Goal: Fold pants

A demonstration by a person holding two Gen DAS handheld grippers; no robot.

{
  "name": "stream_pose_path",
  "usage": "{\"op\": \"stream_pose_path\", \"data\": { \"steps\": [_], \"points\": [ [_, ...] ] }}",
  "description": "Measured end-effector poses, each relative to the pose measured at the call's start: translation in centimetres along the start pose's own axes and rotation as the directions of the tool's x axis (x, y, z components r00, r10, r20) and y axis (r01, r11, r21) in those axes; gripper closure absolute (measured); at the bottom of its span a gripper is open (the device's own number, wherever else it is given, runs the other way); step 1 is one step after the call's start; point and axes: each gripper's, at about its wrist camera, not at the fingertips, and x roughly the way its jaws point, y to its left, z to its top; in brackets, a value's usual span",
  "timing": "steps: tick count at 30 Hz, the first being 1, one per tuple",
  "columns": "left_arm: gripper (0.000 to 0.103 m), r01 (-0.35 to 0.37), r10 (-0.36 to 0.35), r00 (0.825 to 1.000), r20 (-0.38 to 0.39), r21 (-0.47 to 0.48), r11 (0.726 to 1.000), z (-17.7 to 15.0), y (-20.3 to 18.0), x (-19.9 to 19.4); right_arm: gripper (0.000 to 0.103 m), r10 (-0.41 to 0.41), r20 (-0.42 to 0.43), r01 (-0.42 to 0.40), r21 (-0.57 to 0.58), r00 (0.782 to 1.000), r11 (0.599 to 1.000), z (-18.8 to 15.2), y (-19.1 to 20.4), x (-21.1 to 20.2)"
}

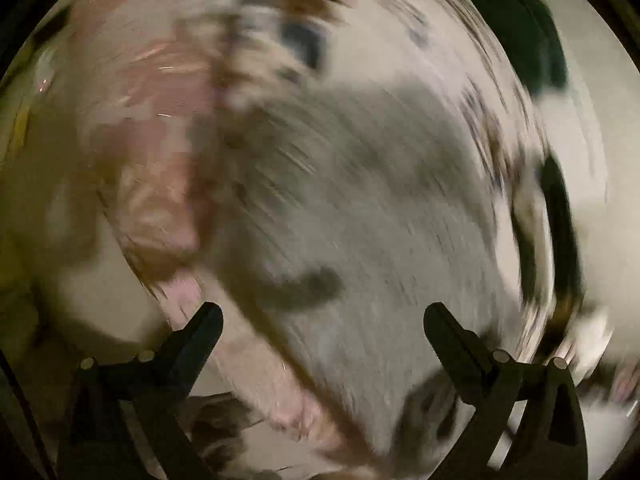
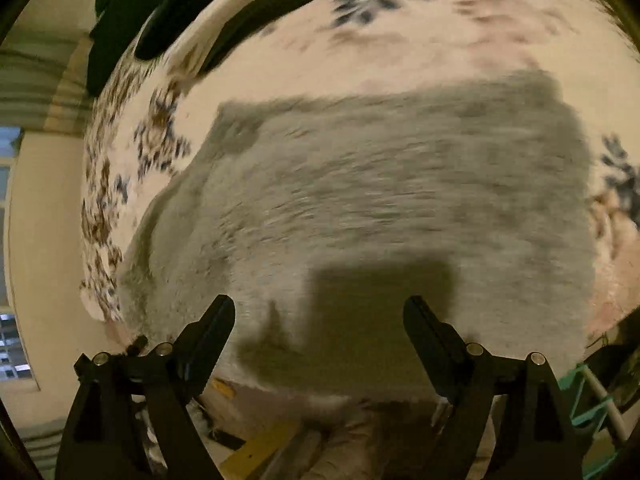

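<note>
Here, grey pants [image 2: 360, 200] lie folded into a block on a floral bedspread [image 2: 400, 40].
Their far and left edges show clearly, with bare patterned spread beyond them (the left wrist view is heavily smeared). The right gripper [image 2: 320, 320] hangs over the near edge, jaws wide and empty; the left gripper [image 1: 322, 326] is likewise spread wide, holding nothing.

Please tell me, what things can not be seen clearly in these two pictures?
- Left wrist view: motion blur smears the grey pants; folds and edges unreadable.
- Left wrist view: pink patch, too blurred to identify.
- Right wrist view: the pants' near edge lies in shadow.
- Right wrist view: dark green item, cut off by the frame edge.
</note>
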Motion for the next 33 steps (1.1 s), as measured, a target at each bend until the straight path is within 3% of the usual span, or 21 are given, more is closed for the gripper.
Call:
{"op": "stream_pose_path", "data": {
  "steps": [5,6,7,8,10,15,18,22,27,28,31,33],
  "points": [
    [0.005,0.067,-0.062,0.995,0.073,-0.067,0.995,4.1,1.7,2.6,0.015,-0.041,-0.039,0.037,-0.085,0.998,0.996,0.7,3.3,2.4],
    [0.027,0.099,-0.093,0.991,0.101,-0.055,0.994,4.3,1.5,3.0,0.015,-0.052,-0.047,0.048,-0.092,0.998,0.995,0.9,3.7,2.8],
    [0.059,0.131,-0.126,0.983,0.134,-0.027,0.991,4.7,1.2,3.0,0.015,-0.06,-0.054,0.054,-0.094,0.997,0.994,1.1,4.0,3.1],
    [0.064,0.126,-0.126,0.981,0.15,0.013,0.992,4.9,0.5,3.2,0.015,-0.066,-0.062,0.06,-0.096,0.996,0.994,1.3,4.2,3.4],
    [0.083,0.155,-0.169,0.97,0.177,0.089,0.984,4.7,-0.9,2.8,0.015,-0.083,-0.073,0.076,-0.097,0.994,0.992,1.5,4.5,3.8],
    [0.087,0.167,-0.211,0.957,0.199,0.218,0.962,3.1,-3.9,-0.4,0.015,-0.086,-0.079,0.078,-0.105,0.993,0.991,1.7,5.6,4.3],
    [0.087,0.192,-0.262,0.946,0.191,0.32,0.928,1.0,-7.0,-3.1,0.015,-0.062,-0.065,0.055,-0.103,0.996,0.993,1.8,5.8,3.6],
    [0.087,0.259,-0.369,0.922,0.115,0.527,0.809,-4.4,-13.9,-6.3,0.015,-0.017,-0.013,0.016,-0.075,1.0,0.997,2.0,4.6,1.2],
    [0.087,0.352,-0.428,0.901,-0.076,0.707,0.614,-14.4,-23.3,-5.9,0.015,-0.003,0.077,0.001,0.017,0.997,1.0,2.5,-1.0,-4.2],
    [0.087,0.381,-0.424,0.896,-0.134,0.724,0.575,-17.3,-24.9,-5.1,0.015,-0.012,0.093,0.009,0.035,0.996,0.999,2.6,-2.4,-5.2],
    [0.087,0.412,-0.348,0.901,-0.258,0.759,0.505,-23.5,-27.7,-1.7,0.015,-0.054,0.117,0.041,0.107,0.992,0.993,2.4,-8.0,-8.2],
    [0.085,0.4,-0.236,0.916,-0.324,0.766,0.502,-27.0,-28.4,2.5,0.015,-0.087,0.109,0.071,0.145,0.99,0.987,2.2,-12.0,-9.6]
  ]
}}
